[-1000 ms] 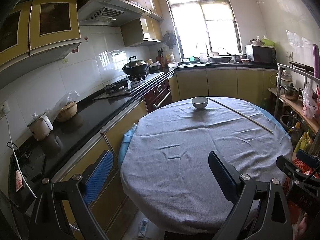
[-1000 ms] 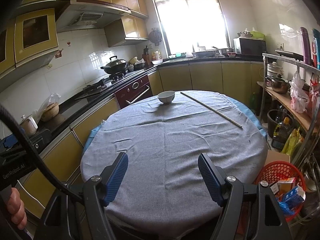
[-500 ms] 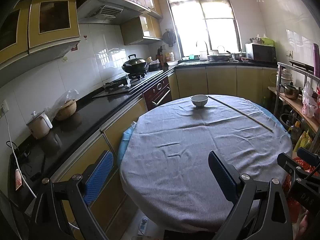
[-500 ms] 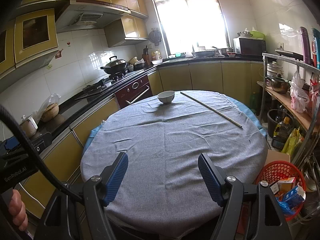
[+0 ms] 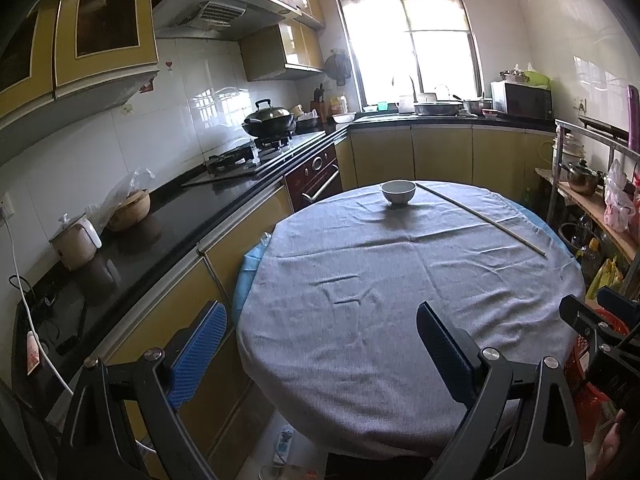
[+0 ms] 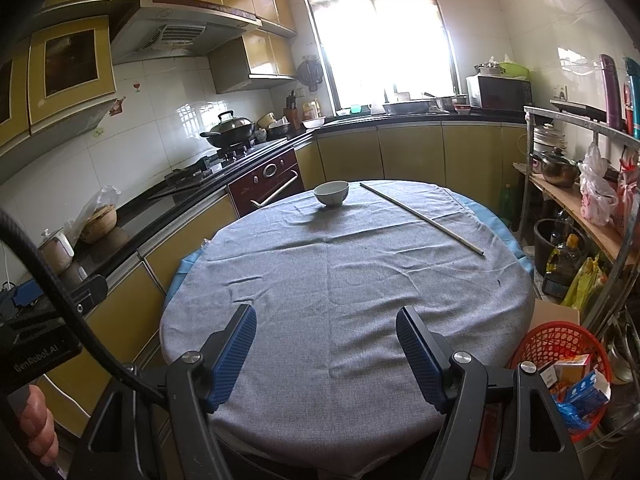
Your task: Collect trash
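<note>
Both grippers, left (image 5: 318, 350) and right (image 6: 326, 354), jaws spread and empty, face the round counter (image 6: 340, 280); red trash basket (image 6: 560, 360) sits low beside the right gripper, stick (image 6: 420, 218) lying diagonally far-right.

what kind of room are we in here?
A home kitchen, most likely. A black lidded wok sits on a gas stove, a white microwave stands on the dark counter, and a round table under grey cloth carries a white bowl.
</note>
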Available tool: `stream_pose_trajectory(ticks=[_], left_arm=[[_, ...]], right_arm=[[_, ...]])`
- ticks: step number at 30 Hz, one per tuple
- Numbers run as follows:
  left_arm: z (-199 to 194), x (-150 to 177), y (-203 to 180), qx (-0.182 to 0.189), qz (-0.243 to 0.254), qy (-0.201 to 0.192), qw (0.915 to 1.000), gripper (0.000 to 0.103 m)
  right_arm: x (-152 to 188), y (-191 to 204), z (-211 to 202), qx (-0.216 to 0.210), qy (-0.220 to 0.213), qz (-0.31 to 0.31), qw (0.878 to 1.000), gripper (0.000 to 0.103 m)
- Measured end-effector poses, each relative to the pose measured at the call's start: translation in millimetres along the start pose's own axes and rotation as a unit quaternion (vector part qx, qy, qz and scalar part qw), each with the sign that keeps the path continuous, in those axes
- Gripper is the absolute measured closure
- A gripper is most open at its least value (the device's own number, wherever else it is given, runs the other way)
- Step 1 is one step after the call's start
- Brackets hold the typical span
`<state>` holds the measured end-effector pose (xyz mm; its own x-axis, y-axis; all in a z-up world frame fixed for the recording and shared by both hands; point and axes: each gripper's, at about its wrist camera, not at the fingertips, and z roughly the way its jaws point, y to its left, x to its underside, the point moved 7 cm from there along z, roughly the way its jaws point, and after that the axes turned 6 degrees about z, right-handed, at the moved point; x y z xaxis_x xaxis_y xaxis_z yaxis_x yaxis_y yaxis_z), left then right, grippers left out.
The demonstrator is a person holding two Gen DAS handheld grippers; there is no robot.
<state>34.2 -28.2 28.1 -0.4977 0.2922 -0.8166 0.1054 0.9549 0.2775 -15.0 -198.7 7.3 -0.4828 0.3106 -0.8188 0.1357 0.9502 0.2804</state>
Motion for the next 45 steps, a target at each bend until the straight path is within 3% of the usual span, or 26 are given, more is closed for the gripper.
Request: stream_pose_trajectory(ticks=[22, 34, 45], left_arm=[[19, 13, 0, 0.014, -0.007, 0.025, 0.9996, 0.007], [67, 14, -2, 0.030, -0.034, 0.062, 0.9970, 0.007], [134, 9, -19, 0.045, -0.027, 0.110, 0.9926, 0.007]], right_arm=[[-23, -16, 13, 0.051, -0.031, -0.024, 0.998, 0.027], [-46, 3, 48, 0.047, -0.033, -0.070, 0.996, 0.027], [-42, -8, 119, 0.042, 0.031, -0.059, 0.997, 0.027]])
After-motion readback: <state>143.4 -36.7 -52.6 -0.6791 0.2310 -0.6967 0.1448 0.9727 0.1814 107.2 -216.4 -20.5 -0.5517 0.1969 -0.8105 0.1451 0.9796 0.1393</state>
